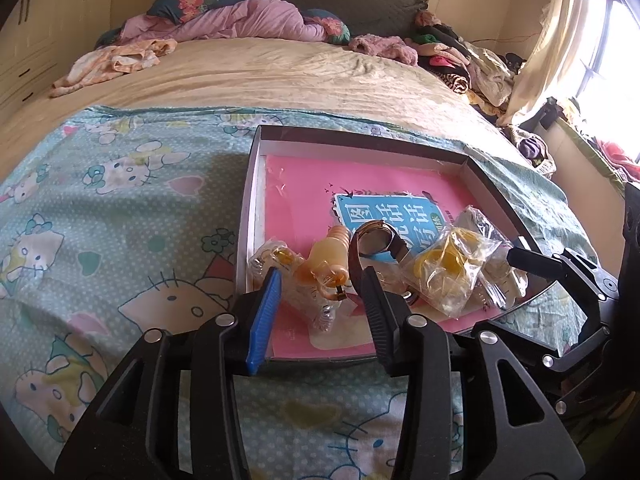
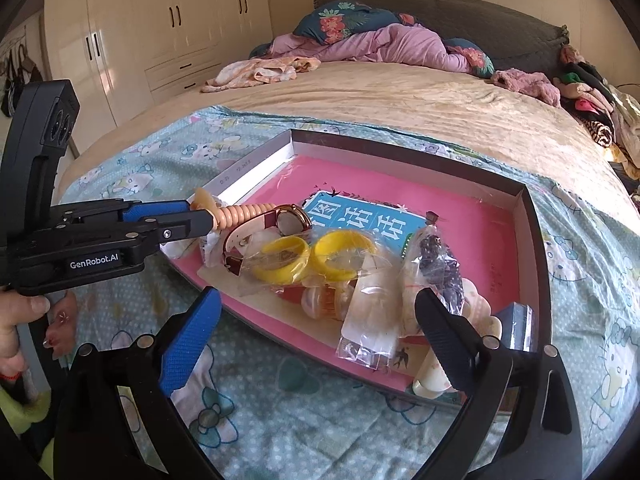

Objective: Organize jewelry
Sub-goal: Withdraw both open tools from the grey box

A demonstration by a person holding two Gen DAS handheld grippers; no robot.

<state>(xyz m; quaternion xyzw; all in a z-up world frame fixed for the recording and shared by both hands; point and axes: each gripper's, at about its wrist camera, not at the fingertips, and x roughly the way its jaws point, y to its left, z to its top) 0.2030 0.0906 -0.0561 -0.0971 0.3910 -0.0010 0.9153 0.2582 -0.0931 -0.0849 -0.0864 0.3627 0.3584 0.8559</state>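
A shallow box (image 1: 256, 168) (image 2: 532, 216) with a pink book inside lies on the Hello Kitty sheet. In it lie a wristwatch (image 1: 380, 240) (image 2: 280, 222), bagged yellow bangles (image 1: 440, 264) (image 2: 316, 256), a bag of dark beads (image 2: 438, 256) and other bagged pieces. My left gripper (image 1: 320, 280) (image 2: 200, 216) is shut on a peach coiled hair piece (image 1: 328, 256) (image 2: 240, 212) at the box's near left corner. My right gripper (image 2: 320, 320) is open and empty over the box's near edge; one of its fingers shows in the left wrist view (image 1: 532, 260).
The box sits on a bed with a beige blanket (image 1: 260, 68). Pink bedding and pillows (image 2: 380, 44) lie at the headboard, a clothes pile (image 1: 460, 60) at the far right. Wardrobes (image 2: 160, 20) stand left, a window with curtain (image 1: 560, 40) right.
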